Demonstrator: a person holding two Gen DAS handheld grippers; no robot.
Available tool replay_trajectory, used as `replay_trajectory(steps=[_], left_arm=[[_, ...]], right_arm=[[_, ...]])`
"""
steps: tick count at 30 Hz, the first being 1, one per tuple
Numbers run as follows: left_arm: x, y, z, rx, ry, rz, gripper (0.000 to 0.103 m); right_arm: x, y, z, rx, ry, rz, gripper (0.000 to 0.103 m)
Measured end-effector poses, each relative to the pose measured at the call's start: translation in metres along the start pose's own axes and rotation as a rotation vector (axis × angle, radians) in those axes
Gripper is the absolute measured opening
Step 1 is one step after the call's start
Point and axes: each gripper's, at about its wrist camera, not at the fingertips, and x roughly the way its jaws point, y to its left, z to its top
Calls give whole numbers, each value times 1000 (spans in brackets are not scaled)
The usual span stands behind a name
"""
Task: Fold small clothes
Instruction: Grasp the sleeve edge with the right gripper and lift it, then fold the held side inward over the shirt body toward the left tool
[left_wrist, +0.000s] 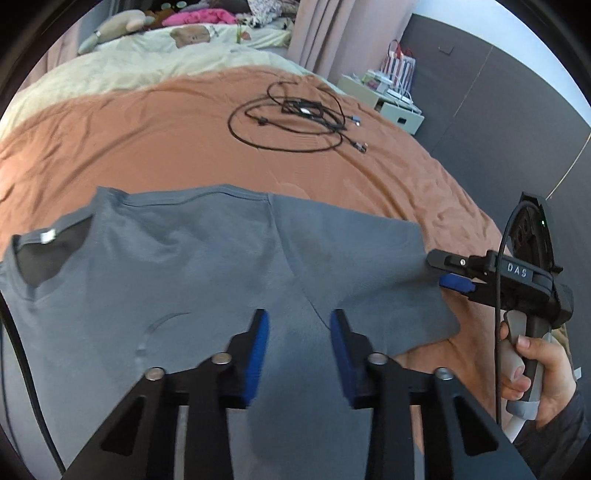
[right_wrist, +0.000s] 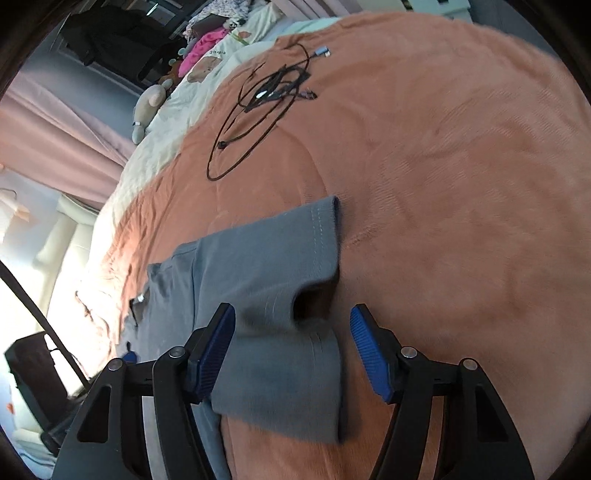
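Looking down both tools, we see the grey T-shirt (left_wrist: 207, 266) flat on the orange bedspread (left_wrist: 155, 147), collar leftward — its sleeve (right_wrist: 288, 295) between the right gripper (right_wrist: 291, 350)'s unclenched jaws, the left gripper (left_wrist: 299, 347) parted over the chest.

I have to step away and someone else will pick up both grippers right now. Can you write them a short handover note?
Left gripper: jaws partly open, over the body of the grey T-shirt near the sleeve seam; nothing pinched between them.
Right gripper: jaws open, straddling the sleeve at the shirt's edge; the pads are not pressing on it.
The shirt lies spread on the orange blanket, neckline toward the left gripper's left side. A coil of black cables lies farther up the bed, clear of the shirt.
Done: shirt laid out, only that sleeve doubled over.
Left: grip the sleeve side, then make all the folds.
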Motion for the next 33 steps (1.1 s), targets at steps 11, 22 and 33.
replay_trajectory(steps=[11, 22, 33], left_arm=[[59, 3, -5, -29, 83, -47, 12], [29, 26, -3, -97, 48, -101, 12], [-49, 84, -24, -159, -8, -79, 12]], right_arm=[[-5, -2, 24, 12, -1, 49, 4], [-28, 88, 9, -177, -4, -11, 1], [-4, 174, -13, -278, 37, -73, 1]])
